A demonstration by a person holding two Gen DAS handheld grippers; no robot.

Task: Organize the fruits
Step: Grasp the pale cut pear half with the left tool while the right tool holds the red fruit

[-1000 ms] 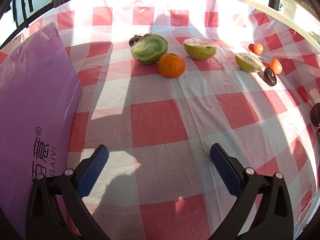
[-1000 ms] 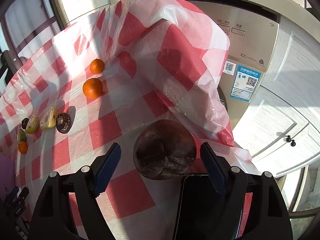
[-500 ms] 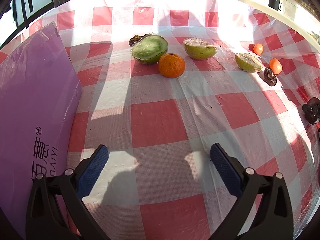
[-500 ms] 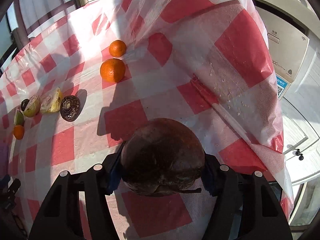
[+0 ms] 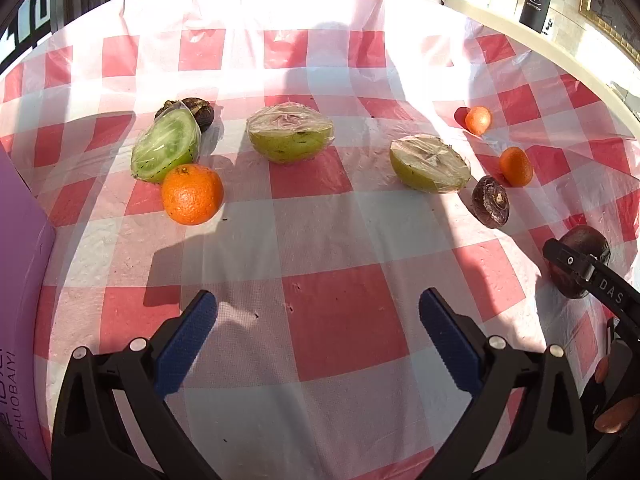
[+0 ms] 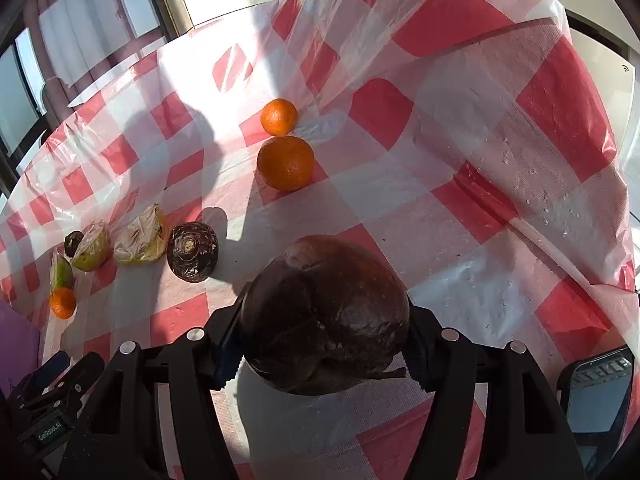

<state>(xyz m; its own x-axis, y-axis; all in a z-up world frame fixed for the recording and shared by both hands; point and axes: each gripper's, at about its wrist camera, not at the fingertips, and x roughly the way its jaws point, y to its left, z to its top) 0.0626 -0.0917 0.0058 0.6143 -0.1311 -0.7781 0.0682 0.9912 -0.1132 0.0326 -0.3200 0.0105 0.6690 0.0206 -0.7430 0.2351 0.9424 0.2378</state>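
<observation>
Hard sunlight enters from the far windows (image 6: 96, 28), overexposing white squares of the red-and-white checked plastic tablecloth (image 5: 320, 240). Fruit casts sharp, dark near-side shadows. Focus is sharp; fisheye curvature bends edges, with black corner vignetting.

- Red-and-white checked tablecloth (image 5: 336, 316), plastic, creased.
- Purple box (image 5: 20, 300) at the left edge.
- Black bottle (image 5: 535, 4) on the far ledge.
- Phone (image 6: 598, 392) lying near the table's edge.

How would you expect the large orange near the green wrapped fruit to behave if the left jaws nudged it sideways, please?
The large orange looks nearly round and sits free on the flat tablecloth, so it would probably roll rather than slide. Its dimpled peel suggests decent grip. It lies against the wrapped green fruit, which might stop it that way.
</observation>
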